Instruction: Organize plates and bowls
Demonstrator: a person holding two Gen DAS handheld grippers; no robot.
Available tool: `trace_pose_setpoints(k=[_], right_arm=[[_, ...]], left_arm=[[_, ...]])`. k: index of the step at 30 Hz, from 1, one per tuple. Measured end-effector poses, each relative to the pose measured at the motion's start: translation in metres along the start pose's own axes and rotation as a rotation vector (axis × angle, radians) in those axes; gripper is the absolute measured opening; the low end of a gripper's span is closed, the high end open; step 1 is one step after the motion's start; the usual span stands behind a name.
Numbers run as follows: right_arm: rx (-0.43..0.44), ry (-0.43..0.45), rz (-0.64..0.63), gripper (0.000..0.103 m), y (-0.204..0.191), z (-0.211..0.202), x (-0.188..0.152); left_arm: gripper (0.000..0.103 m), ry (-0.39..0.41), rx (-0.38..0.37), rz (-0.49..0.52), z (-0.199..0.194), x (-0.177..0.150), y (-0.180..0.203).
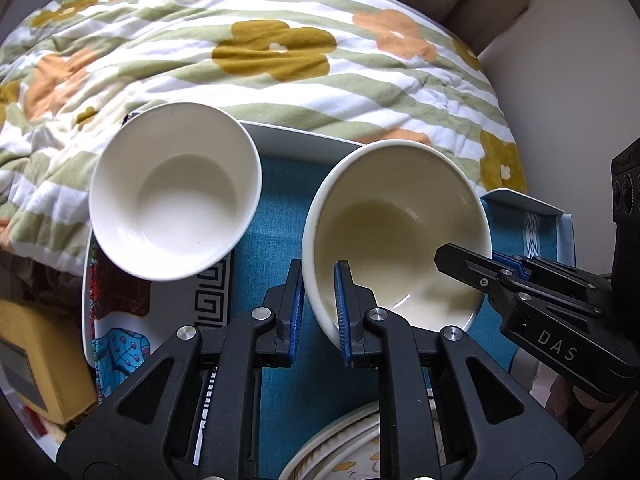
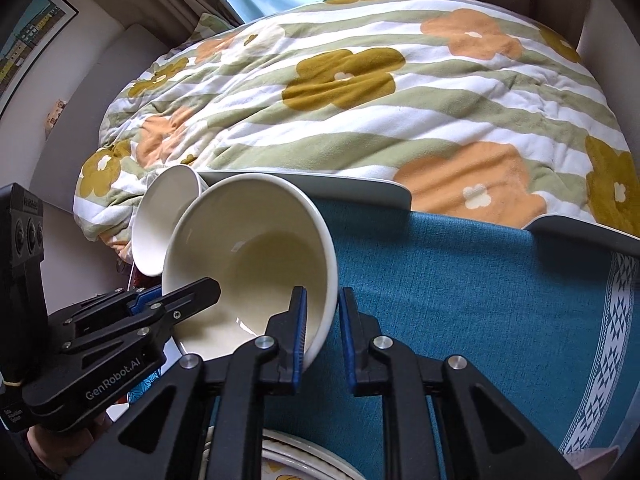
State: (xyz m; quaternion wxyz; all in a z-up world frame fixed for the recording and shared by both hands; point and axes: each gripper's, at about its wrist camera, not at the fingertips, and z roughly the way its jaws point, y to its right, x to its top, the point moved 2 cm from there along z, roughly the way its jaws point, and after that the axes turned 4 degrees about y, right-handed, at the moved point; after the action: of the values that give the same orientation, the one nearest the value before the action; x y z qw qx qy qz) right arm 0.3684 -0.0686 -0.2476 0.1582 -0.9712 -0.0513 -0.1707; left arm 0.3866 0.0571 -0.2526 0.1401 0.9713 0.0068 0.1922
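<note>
both grippers clamp one cream bowl by opposite sides of its rim: the left gripper has one blue pad inside the wall and one outside, and the right gripper pinches the far side in the same way. the bowl is tilted and appears raised just above the teal cloth, near the cloth's left edge. a second white bowl sits tilted beside it, over the patterned plate at the left. judged step: carrying the cream bowl to nest with the white one. to do it well, both hands should rise together, level the rim, keep the pinch firm and clear the neighbouring rim before lowering.
</note>
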Motion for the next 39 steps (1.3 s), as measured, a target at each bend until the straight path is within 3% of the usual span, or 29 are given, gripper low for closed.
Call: trace_pose_setpoints(k=[7, 19, 30, 39], right_arm=[[0.014, 0.072, 0.011, 0.015, 0.012, -0.054, -0.016], [-0.028, 0.150, 0.012, 0.015, 0.084, -0.162, -0.092], [-0.101, 0.132, 0.066, 0.015, 0.178, -0.214, -0.172], [-0.093, 0.057, 0.142, 0.015, 0.218, -0.197, -0.204]], left_arm=[[0.013, 0.051, -0.027, 0.040, -0.042, -0.017, 0.041], [0.013, 0.086, -0.079, 0.110, -0.084, -0.091, 0.173], [0.013, 0.028, -0.132, 0.169, -0.062, -0.161, 0.283], [0.013, -0.092, -0.082, 0.246, -0.017, -0.181, 0.308]])
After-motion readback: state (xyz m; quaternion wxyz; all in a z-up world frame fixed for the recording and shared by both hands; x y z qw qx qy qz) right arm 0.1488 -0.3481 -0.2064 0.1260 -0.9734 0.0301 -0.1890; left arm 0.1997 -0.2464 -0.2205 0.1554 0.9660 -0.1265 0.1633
